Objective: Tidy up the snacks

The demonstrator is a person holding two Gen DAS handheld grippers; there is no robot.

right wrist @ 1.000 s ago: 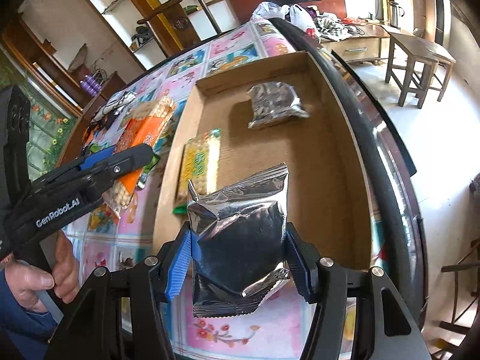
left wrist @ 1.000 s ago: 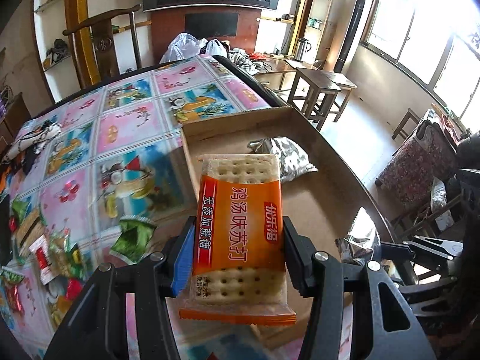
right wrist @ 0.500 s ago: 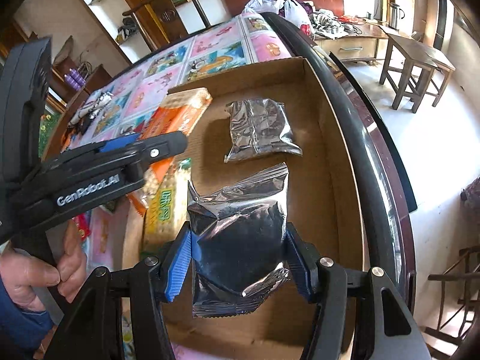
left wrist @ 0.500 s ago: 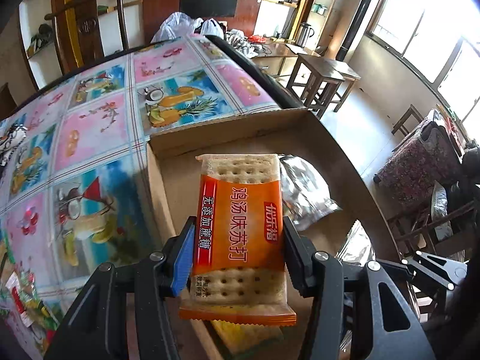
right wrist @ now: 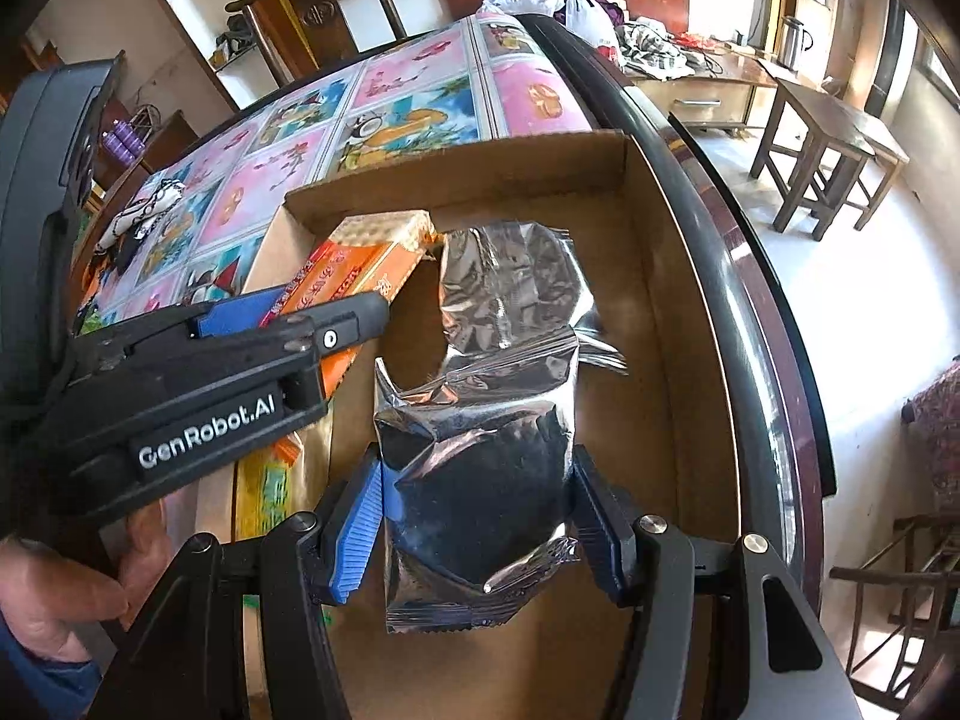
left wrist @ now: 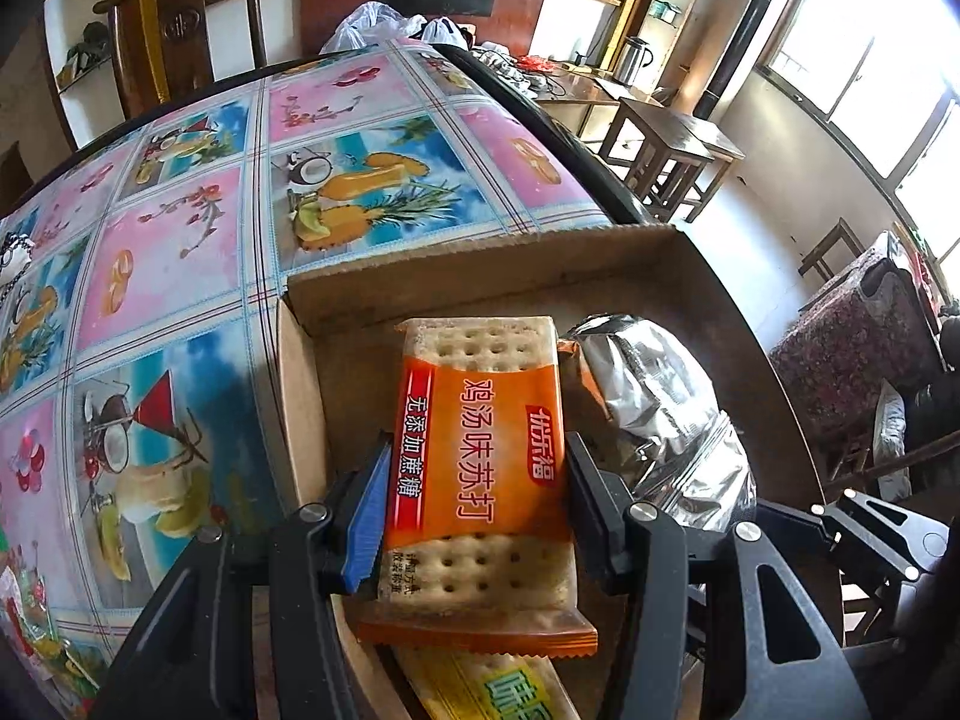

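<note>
My left gripper [left wrist: 477, 498] is shut on an orange cracker packet [left wrist: 480, 462], held over the far left corner of the shallow cardboard box [left wrist: 480, 267]. In the right wrist view that cracker packet [right wrist: 366, 264] and the left gripper [right wrist: 324, 330] reach in from the left. My right gripper [right wrist: 477, 516] is shut on a silver foil snack bag [right wrist: 480, 492], held over the box floor [right wrist: 678, 360]. Another silver foil bag [right wrist: 516, 288] lies on the box floor just beyond it, also visible in the left wrist view as a foil bag [left wrist: 654, 396]. A yellow-green packet [left wrist: 498, 690] lies in the box under the crackers.
The box sits on a table with a colourful fruit-print cloth [left wrist: 198, 228], close to its dark rounded edge [right wrist: 720, 252]. Loose snack wrappers [left wrist: 24, 612] lie at the near left. A hand [right wrist: 66, 594] holds the left gripper. Wooden stools [right wrist: 828, 144] and a chair [left wrist: 162, 18] stand beyond the table.
Both grippers have moved forward and down over the box with their packets. The cracker packet went from over the box's left wall to its far left corner; the foil bag now hangs beside the lying one.
</note>
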